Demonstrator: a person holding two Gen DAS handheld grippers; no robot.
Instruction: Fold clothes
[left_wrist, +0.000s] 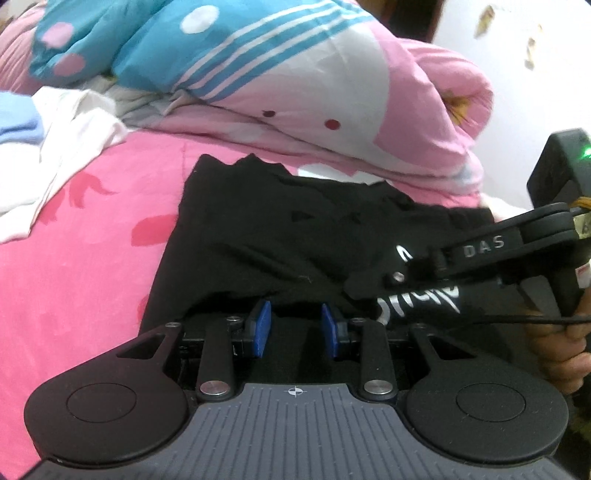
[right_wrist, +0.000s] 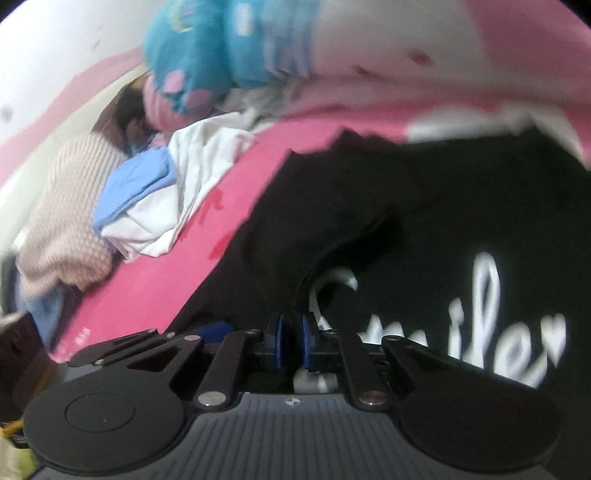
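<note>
A black shirt (left_wrist: 277, 229) with white lettering (right_wrist: 487, 295) lies spread on the pink bedsheet (left_wrist: 74, 258). My left gripper (left_wrist: 295, 326) sits at the shirt's near edge, its blue pads (left_wrist: 260, 328) apart with a clear gap. My right gripper (left_wrist: 354, 288) reaches in from the right onto the printed part of the shirt. In the right wrist view the right gripper (right_wrist: 291, 332) has its pads almost together, pinching the black shirt (right_wrist: 424, 206) beside the lettering. A person's hand (left_wrist: 561, 350) holds the right gripper's handle.
A rolled pink, white and blue quilt (left_wrist: 295, 74) lies along the shirt's far side. A loose pile of white and light-blue clothes (right_wrist: 155, 199) and a beige knitted sweater (right_wrist: 66, 221) lie to the left. A white wall (left_wrist: 535, 92) stands at the right.
</note>
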